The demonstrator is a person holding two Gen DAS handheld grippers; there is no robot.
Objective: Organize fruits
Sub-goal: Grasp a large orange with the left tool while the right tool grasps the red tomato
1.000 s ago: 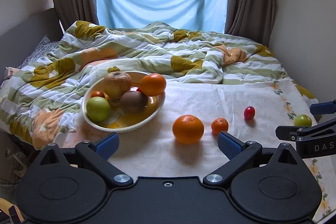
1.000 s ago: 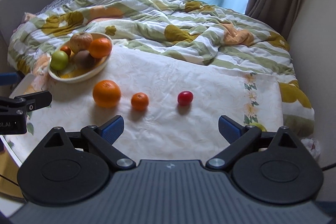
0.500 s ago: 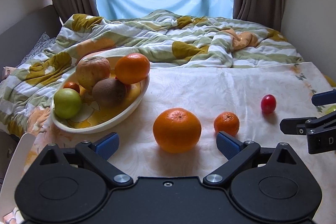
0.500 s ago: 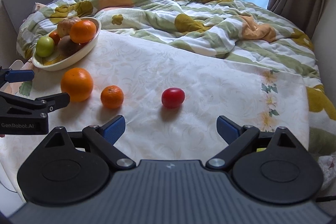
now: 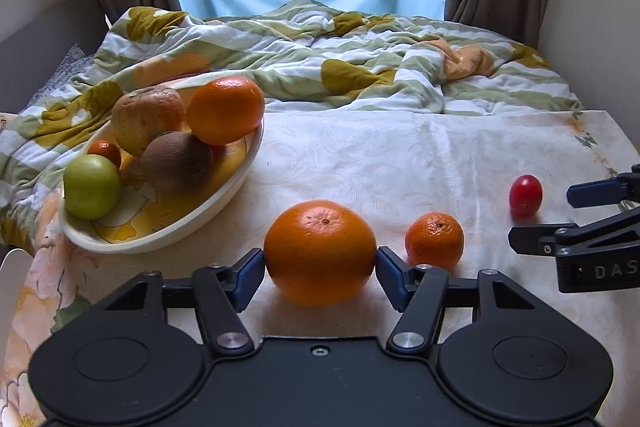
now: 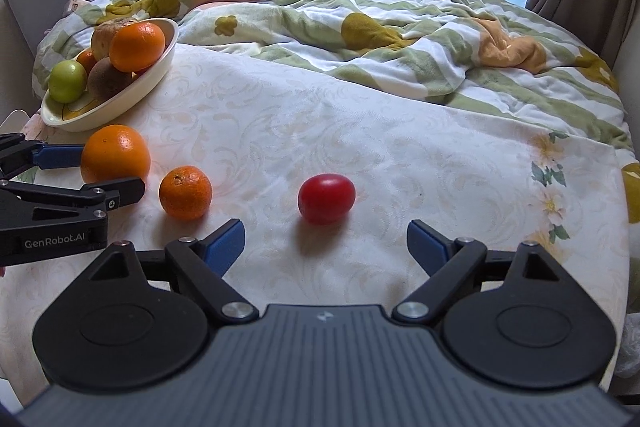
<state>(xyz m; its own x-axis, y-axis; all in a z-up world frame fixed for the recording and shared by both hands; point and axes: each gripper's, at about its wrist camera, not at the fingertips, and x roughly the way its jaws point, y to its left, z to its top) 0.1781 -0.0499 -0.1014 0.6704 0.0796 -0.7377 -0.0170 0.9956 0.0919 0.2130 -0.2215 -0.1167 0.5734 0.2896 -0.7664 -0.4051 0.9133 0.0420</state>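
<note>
Bed: covered by a pale sheet with a faint swirl pattern and flowers along one edge.
Quilt: rumpled, with green stripes and yellow flowers; lies on the far half of the bed.
Bowl: cream, sits tilted on the sheet at the quilt's edge, with fruit inside.
Big orange: on the sheet, near the bowl.
Small orange: on the sheet, just beside the big orange.
Red tomato: small, on the sheet, apart from the small orange.

Two big oranges, two mandarins, one tomato.
</note>
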